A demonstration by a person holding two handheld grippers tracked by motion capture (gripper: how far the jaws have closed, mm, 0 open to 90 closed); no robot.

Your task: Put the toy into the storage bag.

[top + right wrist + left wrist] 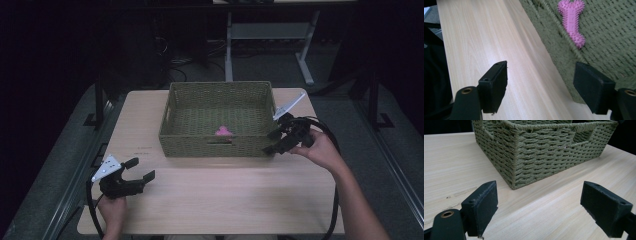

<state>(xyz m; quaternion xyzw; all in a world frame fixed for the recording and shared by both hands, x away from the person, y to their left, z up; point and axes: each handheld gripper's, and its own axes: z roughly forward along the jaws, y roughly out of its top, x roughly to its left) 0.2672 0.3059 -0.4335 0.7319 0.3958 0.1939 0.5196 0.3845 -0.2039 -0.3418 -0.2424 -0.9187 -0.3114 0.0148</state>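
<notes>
Two grippers are working over a pale wooden table (220, 195) on which a green woven basket (185, 140) is standing. Inside the basket a pink, spiky bone toy (223, 132) is lying on the woven floor, near the front wall and about midway along it. The right gripper (271, 141) is hanging at the basket's right front corner, held in the person's right hand (320, 149), with its jaws standing wide apart and gripping nothing. In the right gripper view, the right gripper (540, 83) is straddling the basket's wall: one finger (495, 85) is sitting over bare table outside the basket, while the other finger (592, 86) is sitting over the woven inside. The toy (572, 21) is lying beyond that inner finger, well apart from it and touching neither pad. The left gripper (141, 169) is resting low near the table's front left edge, well away from the basket and the toy, its jaws also spread wide and empty. In the left gripper view, the left gripper (539, 205) is facing a near corner of the basket (541, 152), with only bare table lying between its fingers (484, 207).
</notes>
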